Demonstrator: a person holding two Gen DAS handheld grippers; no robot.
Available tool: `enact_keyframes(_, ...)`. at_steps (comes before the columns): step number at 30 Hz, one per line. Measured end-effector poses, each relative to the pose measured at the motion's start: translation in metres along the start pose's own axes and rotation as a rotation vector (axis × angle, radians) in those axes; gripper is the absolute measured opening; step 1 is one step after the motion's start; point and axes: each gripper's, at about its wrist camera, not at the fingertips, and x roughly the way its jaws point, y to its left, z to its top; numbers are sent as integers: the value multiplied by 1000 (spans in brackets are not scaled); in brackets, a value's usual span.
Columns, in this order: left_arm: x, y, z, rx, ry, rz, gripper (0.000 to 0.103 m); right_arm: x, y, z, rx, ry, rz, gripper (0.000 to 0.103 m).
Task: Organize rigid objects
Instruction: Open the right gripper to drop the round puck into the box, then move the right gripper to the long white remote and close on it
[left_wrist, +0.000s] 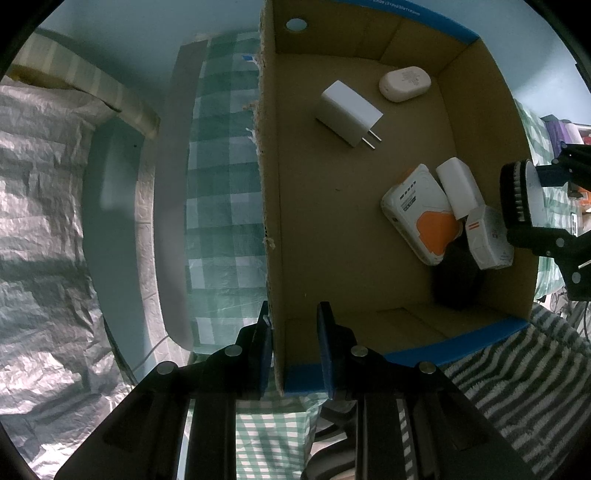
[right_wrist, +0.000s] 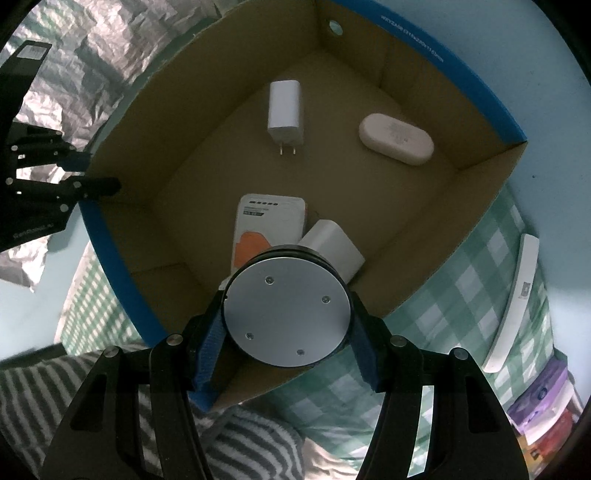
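An open cardboard box (left_wrist: 273, 206) (right_wrist: 476, 192) with a blue rim holds a white plug charger (left_wrist: 349, 112) (right_wrist: 284, 107), a white oval case (left_wrist: 405, 83) (right_wrist: 396, 138), a white and orange power bank (left_wrist: 421, 214) (right_wrist: 264, 225), a white block (left_wrist: 460, 184) (right_wrist: 334, 245) and a small white and red device (left_wrist: 487, 236). My left gripper (left_wrist: 295, 354) straddles the box's near left wall, fingers apart. My right gripper (right_wrist: 286, 347) is shut on a round disc with a silver face (right_wrist: 286, 308) and black ribbed side (left_wrist: 517, 192), held over the box's corner.
The box stands on a green checked cloth (left_wrist: 218, 206) (right_wrist: 461, 295). A grey striped towel (left_wrist: 517, 376) (right_wrist: 240, 435) lies at the near side. Crinkled silver foil (left_wrist: 40, 206) lies left. A white bar (right_wrist: 517, 302) and coloured packs (right_wrist: 543, 398) lie right.
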Motion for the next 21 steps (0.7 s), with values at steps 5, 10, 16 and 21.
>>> enact_keyframes(5,-1,1,1,-2,-1,0,23,0,0,0,1,0,-4,62)
enact_keyframes(10,-1,1,1,-2,-1,-1,23,-5,0,0,-3,-15,-20,66)
enact_keyframes(16,-1,1,1,-1,0,1,24,-19,-4,-2,8,-49,-35,68)
enact_keyframes(21,-2,1,1,1,1,1,24,-35,-12,-6,25,-84,-38,68)
